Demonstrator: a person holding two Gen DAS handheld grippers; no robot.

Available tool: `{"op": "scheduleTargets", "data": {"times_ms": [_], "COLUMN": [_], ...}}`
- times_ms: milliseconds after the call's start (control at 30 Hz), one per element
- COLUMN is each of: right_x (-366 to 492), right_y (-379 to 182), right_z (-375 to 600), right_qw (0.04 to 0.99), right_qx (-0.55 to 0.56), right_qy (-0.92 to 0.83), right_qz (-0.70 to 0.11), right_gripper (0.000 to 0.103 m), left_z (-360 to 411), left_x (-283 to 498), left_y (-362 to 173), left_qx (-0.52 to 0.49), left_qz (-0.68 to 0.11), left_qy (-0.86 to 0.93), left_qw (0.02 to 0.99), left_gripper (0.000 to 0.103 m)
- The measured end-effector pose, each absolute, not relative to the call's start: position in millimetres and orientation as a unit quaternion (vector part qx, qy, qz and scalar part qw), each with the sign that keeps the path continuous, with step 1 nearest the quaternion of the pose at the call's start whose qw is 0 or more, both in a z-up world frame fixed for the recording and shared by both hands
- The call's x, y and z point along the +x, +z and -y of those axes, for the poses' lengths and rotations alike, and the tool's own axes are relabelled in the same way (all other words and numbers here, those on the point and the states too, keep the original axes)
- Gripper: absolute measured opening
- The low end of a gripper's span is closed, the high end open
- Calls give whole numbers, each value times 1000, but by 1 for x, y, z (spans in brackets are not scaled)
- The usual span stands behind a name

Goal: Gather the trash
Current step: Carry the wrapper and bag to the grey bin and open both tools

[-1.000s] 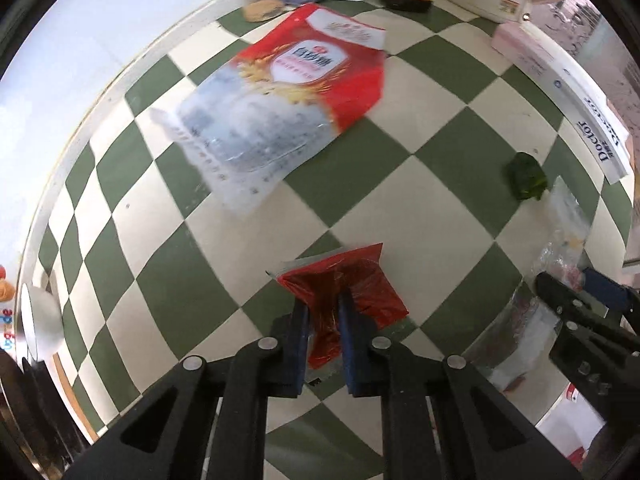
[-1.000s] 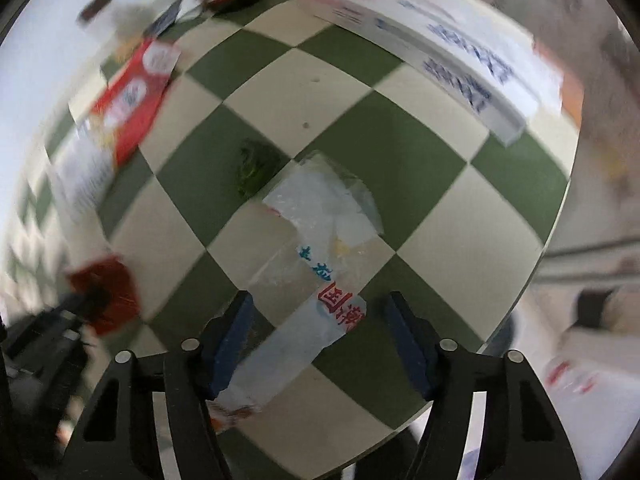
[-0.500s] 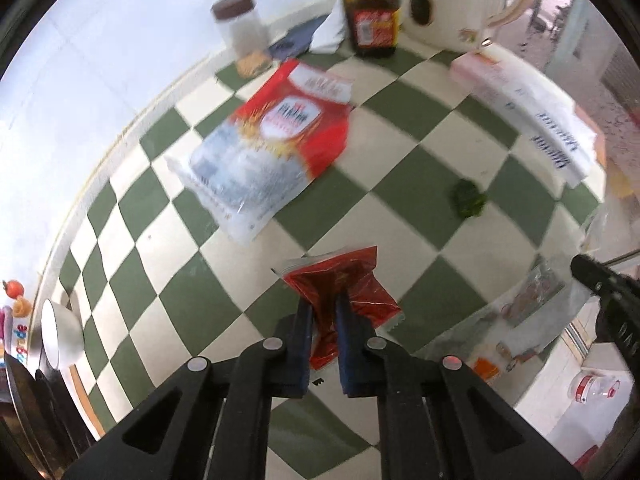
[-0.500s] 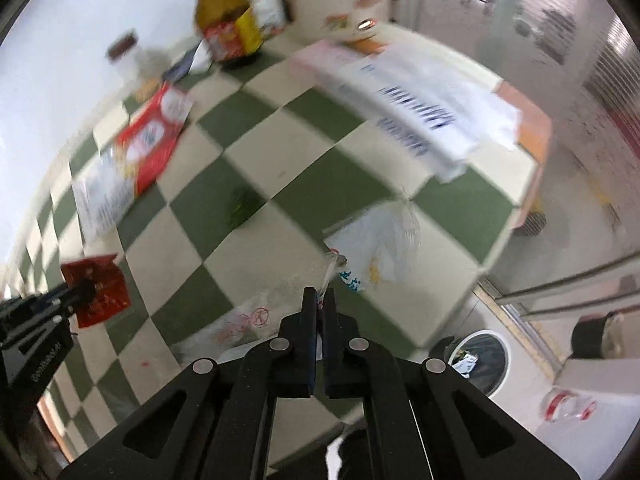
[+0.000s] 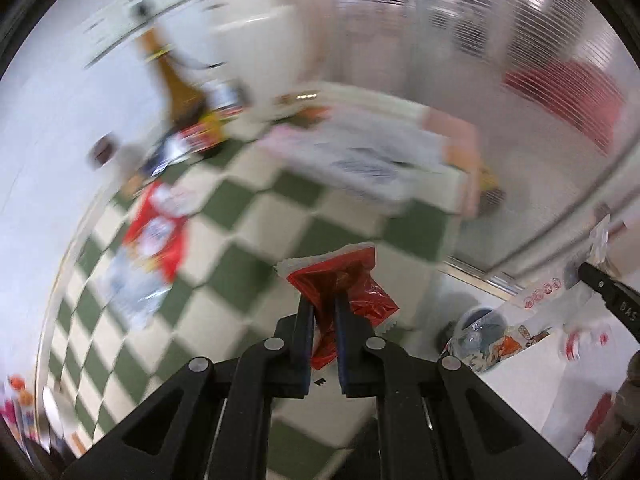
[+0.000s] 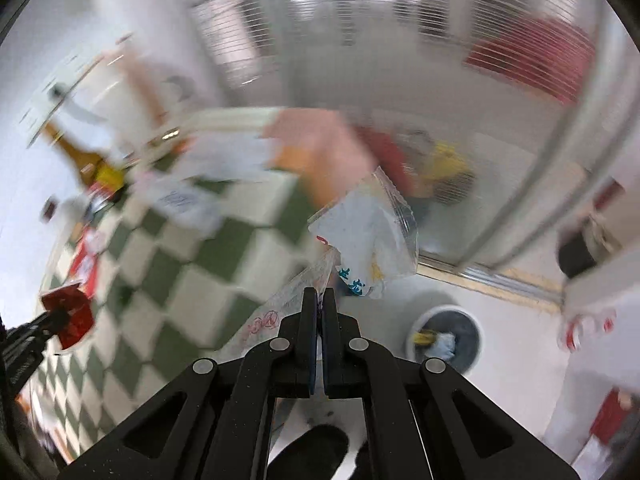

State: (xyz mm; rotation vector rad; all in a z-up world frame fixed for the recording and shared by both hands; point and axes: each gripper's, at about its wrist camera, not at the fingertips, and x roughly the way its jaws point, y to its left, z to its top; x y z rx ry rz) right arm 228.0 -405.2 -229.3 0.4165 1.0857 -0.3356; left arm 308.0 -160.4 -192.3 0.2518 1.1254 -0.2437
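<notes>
Trash in transit: left gripper [image 5: 323, 308] fingers clamp a red sachet [image 5: 340, 280], right gripper [image 6: 319, 300] fingers pinch a clear plastic bag [image 6: 366, 236]; bin [image 6: 444, 338] below (red-and-white packet [image 5: 156, 240] remains on the worktop [image 5: 248, 236]).

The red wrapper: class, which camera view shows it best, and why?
The left wrist view: the red wrapper sits large and sharp, pinched by the left gripper. The right wrist view shows it only small and blurred at the left edge.

A wrapper [image 5: 340, 284] sat between the left gripper's [image 5: 324, 312] fingers, over the table [image 5: 248, 216] edge; a bin [image 6: 444, 338] stood on the floor below, right of the table.
</notes>
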Motion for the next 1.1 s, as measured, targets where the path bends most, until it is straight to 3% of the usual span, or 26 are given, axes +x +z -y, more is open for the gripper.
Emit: {"op": "scheduleTargets", "data": {"times_ms": [267, 500, 833, 1100], "right_x": [127, 53, 39, 57], "right_y": [-302, -449, -681, -773], "right_z": [538, 638, 712, 710], "right_qw": [757, 681, 653, 655], "right_qx": [268, 314, 293, 324], "right_qy": [-298, -390, -440, -388], "right_qz": [-517, -535, -542, -562], "right_gripper": [1, 1, 1, 2], "left_z": [340, 472, 560, 575], "left_x": [278, 240, 228, 216], "left_y": [-272, -450, -719, -788], "left_qx": [173, 214, 240, 270], "left_qz": [-578, -652, -721, -723], "left_qy": [-249, -301, -290, -294], "left_qw": [758, 662, 582, 564], "left_gripper": [7, 7, 8, 15]}}
